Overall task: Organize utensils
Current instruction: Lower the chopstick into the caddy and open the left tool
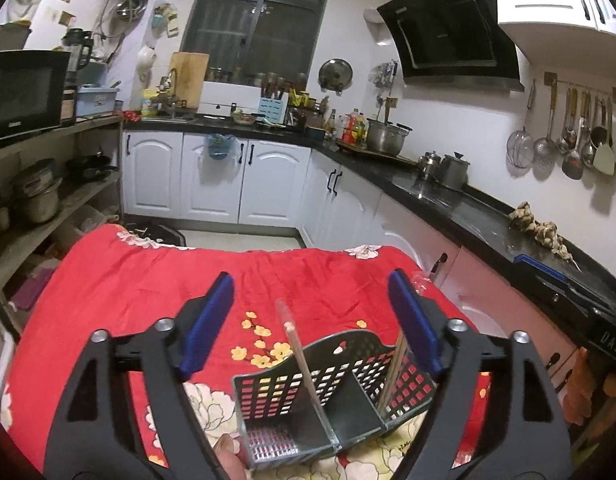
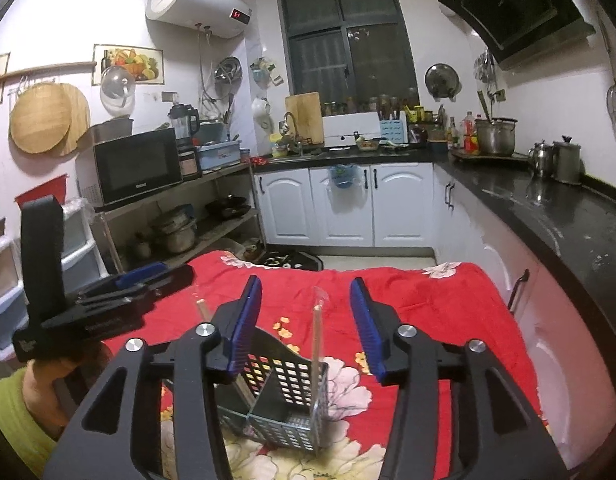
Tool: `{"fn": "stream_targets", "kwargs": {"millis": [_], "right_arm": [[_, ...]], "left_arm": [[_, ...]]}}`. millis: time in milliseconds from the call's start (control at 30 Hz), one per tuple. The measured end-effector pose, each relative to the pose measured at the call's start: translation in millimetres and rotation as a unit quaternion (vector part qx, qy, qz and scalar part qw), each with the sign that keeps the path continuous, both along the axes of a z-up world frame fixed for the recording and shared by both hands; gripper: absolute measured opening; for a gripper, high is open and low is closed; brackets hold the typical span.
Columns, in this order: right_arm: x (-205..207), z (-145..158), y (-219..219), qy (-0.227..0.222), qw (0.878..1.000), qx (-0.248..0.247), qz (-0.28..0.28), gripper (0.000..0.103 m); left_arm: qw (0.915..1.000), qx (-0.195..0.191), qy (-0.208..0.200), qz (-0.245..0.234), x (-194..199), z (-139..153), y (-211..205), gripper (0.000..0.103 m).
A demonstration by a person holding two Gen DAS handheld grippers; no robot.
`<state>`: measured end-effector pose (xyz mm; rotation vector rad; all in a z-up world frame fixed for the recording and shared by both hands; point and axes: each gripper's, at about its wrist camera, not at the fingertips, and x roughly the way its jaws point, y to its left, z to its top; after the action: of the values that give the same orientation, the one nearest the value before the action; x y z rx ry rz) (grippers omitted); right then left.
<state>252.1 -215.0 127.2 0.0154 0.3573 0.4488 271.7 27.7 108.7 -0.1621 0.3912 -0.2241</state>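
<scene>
Both grippers hang with jaws wide and nothing between them: the left gripper (image 1: 310, 316) and right gripper (image 2: 305, 324) each frame the black caddy (image 1: 336, 392) low in the picture, standing on the red-clothed counter (image 1: 147, 280). One wrapped chopstick pair (image 1: 297, 356) stands in its left compartment, another (image 1: 392, 372) in its right. No loose utensil shows, so the sorting looks near done. Any further move would call for finding a remaining piece, then a narrow pinch near its top.

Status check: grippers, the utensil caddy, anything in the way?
Left gripper open, empty. Right gripper open, empty. Caddy upright on red cloth, one wrapped chopstick pair per compartment. Nothing blocking.
</scene>
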Motion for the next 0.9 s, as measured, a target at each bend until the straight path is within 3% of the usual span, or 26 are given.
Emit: {"fn": "stream_targets", "kwargs": {"millis": [167,433,900], "right_arm": [[-8,-1,-2,-0.006,1.000,-0.010,-0.006,0.055],[-24,-7,-4,-0.005,1.000,-0.016,-0.003,0.059],[-48,-24,-12,0.008,1.000,-0.030,-0.002,0.059]], "left_arm": [[0.9999,-0.004,-0.007,0.008,-13,2,8,0.093],[0.9997,-0.013,-0.014,0.013,-38,1,19,0.093],[0.9996,-0.025,0.010,0.011,-64,-22,28,0.093]]}}
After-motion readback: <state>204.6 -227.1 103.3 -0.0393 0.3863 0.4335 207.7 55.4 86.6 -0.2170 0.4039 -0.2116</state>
